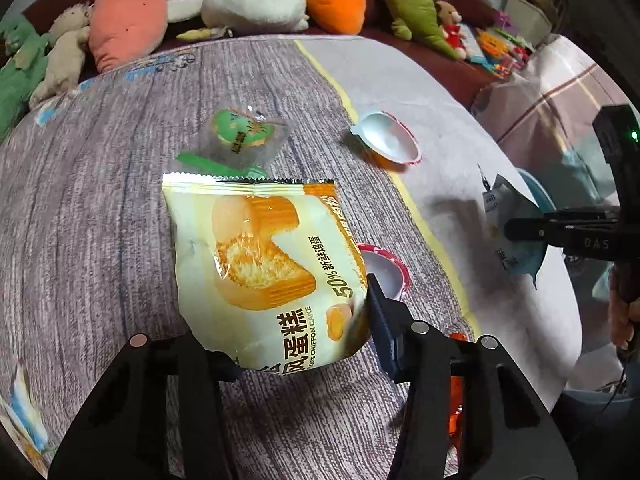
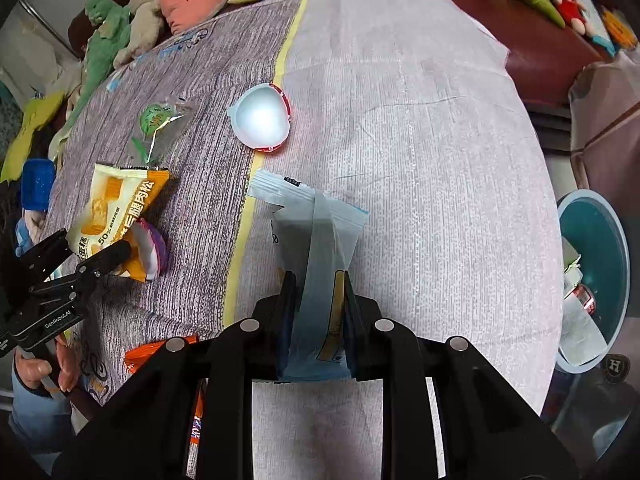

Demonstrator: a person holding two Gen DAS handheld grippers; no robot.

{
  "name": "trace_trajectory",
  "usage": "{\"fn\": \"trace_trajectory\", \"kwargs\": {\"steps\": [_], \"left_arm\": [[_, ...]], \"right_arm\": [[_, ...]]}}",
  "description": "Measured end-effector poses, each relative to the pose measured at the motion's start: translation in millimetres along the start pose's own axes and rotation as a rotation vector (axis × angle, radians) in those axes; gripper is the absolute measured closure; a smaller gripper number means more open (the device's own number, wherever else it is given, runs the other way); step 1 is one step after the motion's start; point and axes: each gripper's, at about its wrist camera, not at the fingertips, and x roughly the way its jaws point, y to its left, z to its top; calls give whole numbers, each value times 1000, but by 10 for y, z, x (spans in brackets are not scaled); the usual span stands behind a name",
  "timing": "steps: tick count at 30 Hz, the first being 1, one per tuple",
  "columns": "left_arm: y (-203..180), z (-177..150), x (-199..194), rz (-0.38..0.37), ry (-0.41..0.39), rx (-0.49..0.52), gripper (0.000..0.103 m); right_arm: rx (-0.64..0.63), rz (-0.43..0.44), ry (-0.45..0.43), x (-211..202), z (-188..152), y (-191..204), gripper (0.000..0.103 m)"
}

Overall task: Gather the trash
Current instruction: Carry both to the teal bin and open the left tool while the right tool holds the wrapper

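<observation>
My left gripper (image 1: 288, 320) is shut on a yellow chiffon cake wrapper (image 1: 264, 264) and holds it above the bed cover; it also shows in the right wrist view (image 2: 116, 208). My right gripper (image 2: 316, 280) is shut on a pale blue wrapper (image 2: 316, 232), also seen in the left wrist view (image 1: 516, 232). A clear green-printed wrapper (image 1: 240, 136) lies beyond. A white cup with a red rim (image 1: 388, 136) lies tipped further right; another (image 1: 384, 268) sits behind the cake wrapper. An orange wrapper (image 2: 156, 354) lies near me.
A teal bin (image 2: 596, 264) with trash in it stands on the floor off the bed's right edge. Plush toys (image 1: 256, 0) line the dark red sofa at the back. The bed cover (image 2: 420, 140) is grey-striped on the left, pale on the right.
</observation>
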Motion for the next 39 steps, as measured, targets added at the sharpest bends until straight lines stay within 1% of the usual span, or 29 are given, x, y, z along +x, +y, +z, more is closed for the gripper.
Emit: {"fn": "trace_trajectory", "kwargs": {"steps": [5,8,13,17,23,27,33,36,39], "left_arm": [[-28,53,-302,6,-59,-23,53],[-153,116,-423,2,-83,-11,53],[-481,191,-440,-23,-88,30,53],[-758,248,-361,-54,-72,56,53],[-1329,376,-189,-89,-43,126,53],[-1802,471,-34,-126,-16,180,53],[-2601,535,261,-186,27,297,53],[-2989,561,448,-219,61,336,53],[-3295,580,618,-240,88,365,53]], "right_arm": [[6,8,-23,-106,-52,-84,83],[15,13,-42,-185,-77,-151,83],[34,18,-80,-333,-140,-290,83],[54,-2,-118,-494,-223,-496,83],[92,-25,-176,-736,-361,-890,83],[136,-25,-214,-887,-457,-1235,83],[245,-52,-280,-1163,-669,-1924,83],[318,-87,-301,-1301,-800,-2352,83],[374,-115,-316,-1411,-895,-2687,83]]}}
